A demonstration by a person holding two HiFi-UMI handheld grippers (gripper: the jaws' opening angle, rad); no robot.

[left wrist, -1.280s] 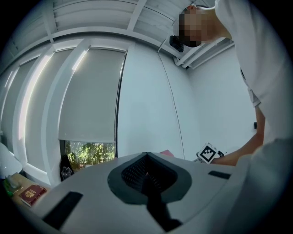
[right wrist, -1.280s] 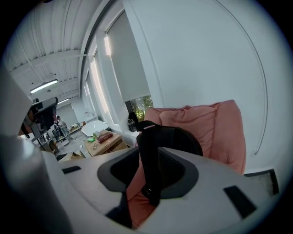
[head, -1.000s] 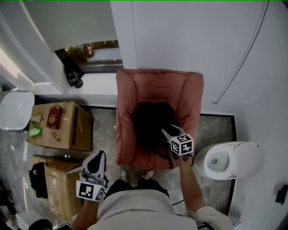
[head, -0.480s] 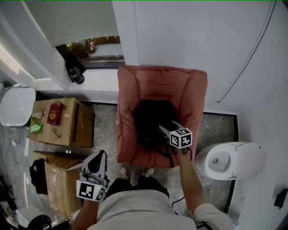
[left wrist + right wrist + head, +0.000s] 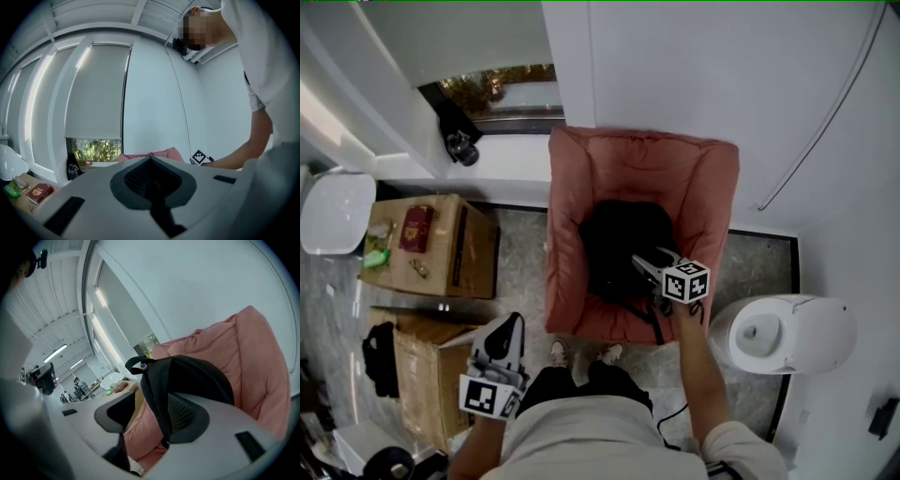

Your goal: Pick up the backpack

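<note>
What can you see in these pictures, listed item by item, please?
armchair: one, pink, centre of the head view
backpack: one, black, on the armchair's seat
upper cardboard box: one, brown, left of the armchair
lower cardboard box: one, brown, lower left
booklet: one, red, on the upper cardboard box
black item: one, on the window sill
rounded appliance: one, white, right of the armchair
rounded object: one, white, far left
shoes: two, pale, before the armchair
left gripper: one, grey, lower left, shut, empty
right gripper: one, grey, over the backpack, jaws apart, just been opening, backpack strap between them
</note>
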